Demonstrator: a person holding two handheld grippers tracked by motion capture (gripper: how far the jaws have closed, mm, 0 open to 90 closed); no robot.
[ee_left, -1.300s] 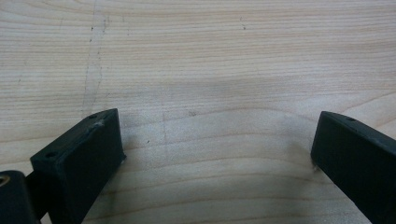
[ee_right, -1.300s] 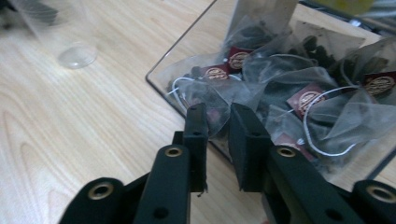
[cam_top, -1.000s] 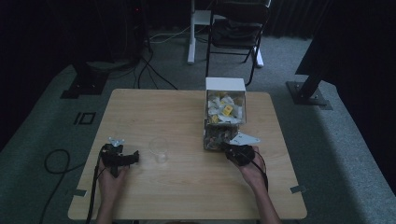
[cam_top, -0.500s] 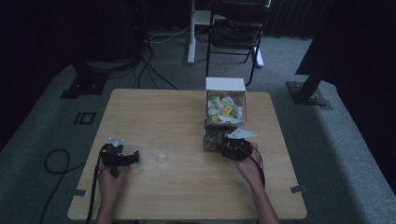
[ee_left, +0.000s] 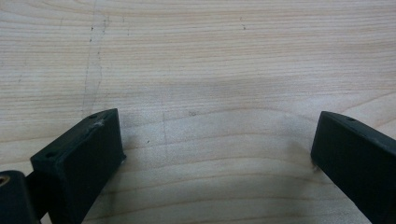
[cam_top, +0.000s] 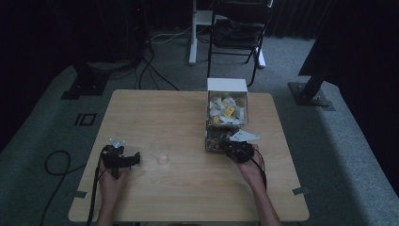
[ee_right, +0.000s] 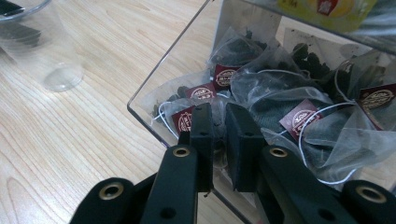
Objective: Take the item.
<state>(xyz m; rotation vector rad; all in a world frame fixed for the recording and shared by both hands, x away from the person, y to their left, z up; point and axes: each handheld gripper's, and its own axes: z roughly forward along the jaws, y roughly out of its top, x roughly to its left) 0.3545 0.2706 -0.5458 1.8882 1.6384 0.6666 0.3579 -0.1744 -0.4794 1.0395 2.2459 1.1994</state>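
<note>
Your right gripper (ee_right: 218,140) is inside the near compartment of the clear plastic box (ee_right: 163,79), its jaws drawn nearly together with a sliver of tea-bag mesh between them — it looks like a pinch on one pyramid tea bag (ee_right: 196,114), though you cannot be sure how much fabric is caught. Your left gripper (cam_top: 120,159) rests at about 8 o'clock on the wooden table (cam_top: 155,108), jaws spread wide over bare wood, holding nothing. The clear plastic cup (cam_top: 160,150) stands upright between your two hands, just at 3 o'clock of the left gripper and well apart from the box. The risk from here is in the lift: the bags lie heaped with white strings (ee_right: 306,126) looped across each other, so a thin grip may slip off the mesh, or a tangled string may drag a second bag out. A sideways pull could also shift the light box. The red paper tags (ee_right: 299,121) carry a round crest and small print, too blurred to read; the yellow sachets (cam_top: 228,111) in the far compartment are likewise illegible.
</note>
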